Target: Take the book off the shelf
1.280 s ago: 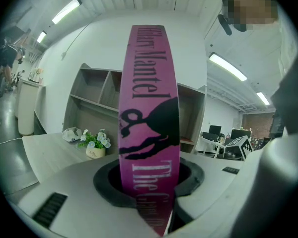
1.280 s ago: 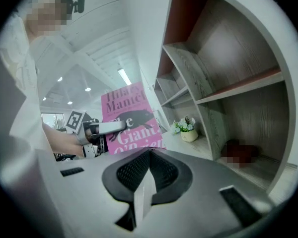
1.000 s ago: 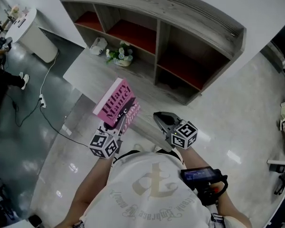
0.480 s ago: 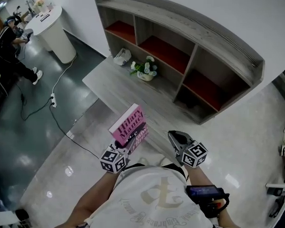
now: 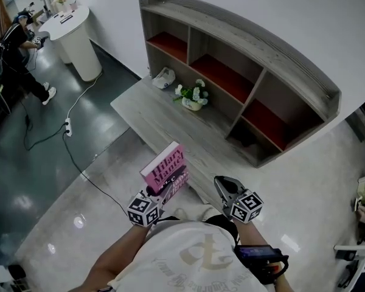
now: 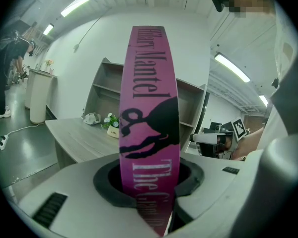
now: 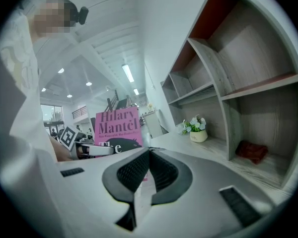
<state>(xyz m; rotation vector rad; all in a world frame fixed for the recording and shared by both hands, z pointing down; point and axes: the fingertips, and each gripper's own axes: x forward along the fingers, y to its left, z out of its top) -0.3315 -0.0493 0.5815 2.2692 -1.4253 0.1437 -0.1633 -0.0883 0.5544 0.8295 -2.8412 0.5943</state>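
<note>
- The left gripper (image 6: 149,195) is clamped on the lower end of a pink book (image 6: 149,108). Its jaws press on the two covers, and the spine faces that gripper's camera.
- In the head view the book rises out of the left gripper at a tilt. The front cover, printed with the author's name, is turned upward and toward the right gripper's side.
- The book is off the shelf (image 5: 274,59). It is held in the air near the front edge of the counter (image 5: 164,123), close to the person's chest and above the pale floor (image 5: 91,193).
- The right gripper (image 7: 148,157) has its jaws together with nothing between them. It hangs near the book on its right and does not touch it.
- The shelf is a curved wooden unit with red-backed compartments. It stands at the back of the counter against a white wall.
- A small pot of flowers (image 5: 193,96) stands on the counter in front of the shelf.
- A white crumpled thing (image 5: 164,78) lies to the left of the pot, by the shelf's left end.
- A dark red thing (image 7: 252,150) lies in the shelf's lower right compartment; what it is cannot be told.
- At the far left stands a round white stand (image 5: 79,32) with another person (image 5: 18,44) beside it.
- A cable (image 5: 67,126) trails across the dark floor there.
</note>
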